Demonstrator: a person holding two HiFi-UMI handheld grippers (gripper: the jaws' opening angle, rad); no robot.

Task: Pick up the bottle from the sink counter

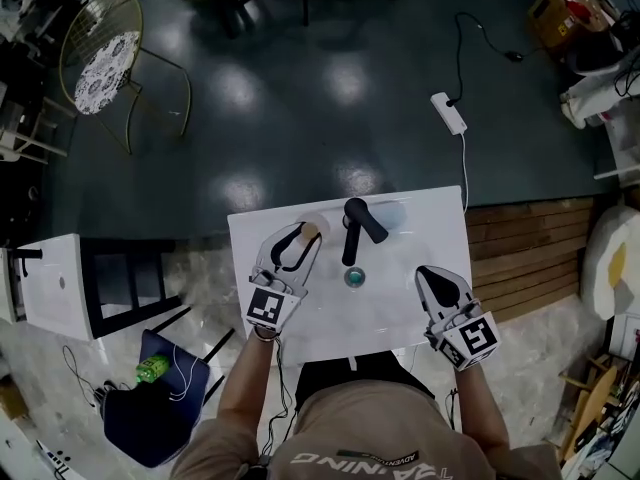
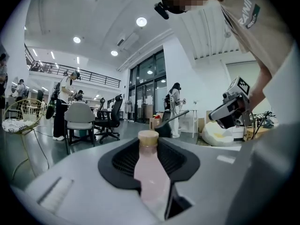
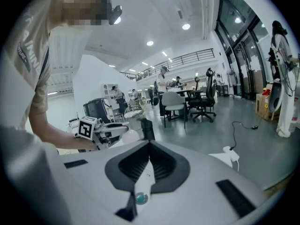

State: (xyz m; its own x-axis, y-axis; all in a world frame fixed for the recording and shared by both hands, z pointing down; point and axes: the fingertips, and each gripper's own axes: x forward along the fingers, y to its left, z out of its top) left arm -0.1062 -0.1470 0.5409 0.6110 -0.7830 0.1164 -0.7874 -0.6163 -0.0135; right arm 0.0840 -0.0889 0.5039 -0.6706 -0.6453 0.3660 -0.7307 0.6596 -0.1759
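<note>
A pale pink bottle [image 2: 150,175] with a tan cap [image 1: 309,231] stands upright between the black pads of my left gripper [image 1: 300,240], and its body fills the gap from pad to pad. It is at the back left of the white sink counter [image 1: 400,313], just left of the black faucet [image 1: 356,224]. Whether its base rests on the counter is hidden. My right gripper [image 1: 428,272] hovers over the counter's right side with its jaws together and nothing in them. Through its view I see the drain [image 3: 141,198] below and the left gripper [image 3: 108,130] across the basin.
The round drain [image 1: 354,277] sits in the basin between the two grippers. A white power strip [image 1: 449,113] with its cable lies on the dark floor beyond the counter. A wire chair [image 1: 105,53] stands far left. A green bottle [image 1: 152,369] lies on a blue seat at lower left.
</note>
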